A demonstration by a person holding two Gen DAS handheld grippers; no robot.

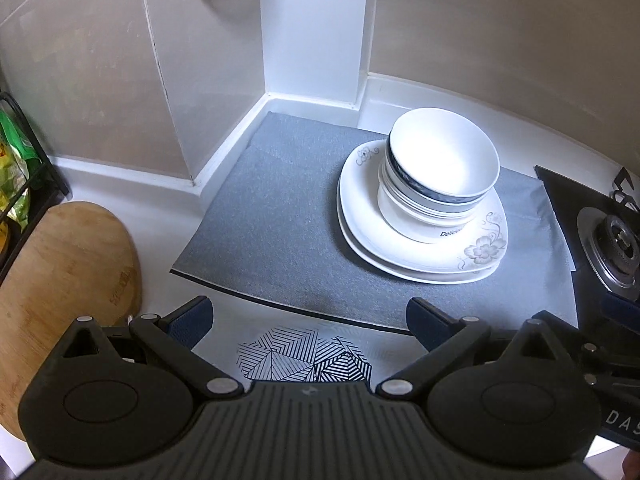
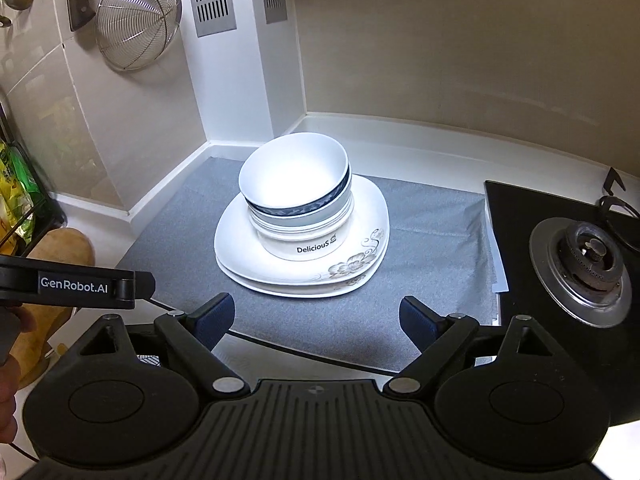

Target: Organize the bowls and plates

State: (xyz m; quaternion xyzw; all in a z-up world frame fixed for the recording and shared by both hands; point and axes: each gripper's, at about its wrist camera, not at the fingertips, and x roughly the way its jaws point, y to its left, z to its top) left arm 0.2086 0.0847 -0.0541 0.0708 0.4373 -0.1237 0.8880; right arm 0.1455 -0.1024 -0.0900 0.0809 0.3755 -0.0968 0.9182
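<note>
A stack of white bowls (image 1: 440, 176) (image 2: 296, 188), the top one with a blue band, stands on two stacked square white plates with a flower print (image 1: 424, 248) (image 2: 356, 256). The stack sits on a grey mat (image 1: 280, 220) (image 2: 420, 248) in the counter corner. My left gripper (image 1: 310, 322) is open and empty, near the mat's front edge, well short of the stack. My right gripper (image 2: 318, 320) is open and empty, in front of the plates. The left gripper's body (image 2: 76, 286) shows at the left of the right wrist view.
A gas burner (image 1: 616, 248) (image 2: 588, 264) lies right of the mat. A wooden cutting board (image 1: 60, 280) (image 2: 64, 264) lies left. A wire rack with packets (image 1: 16, 168) stands at the far left. A metal strainer (image 2: 136, 28) hangs on the wall. A black-striped coaster (image 1: 304, 354) lies under the left gripper.
</note>
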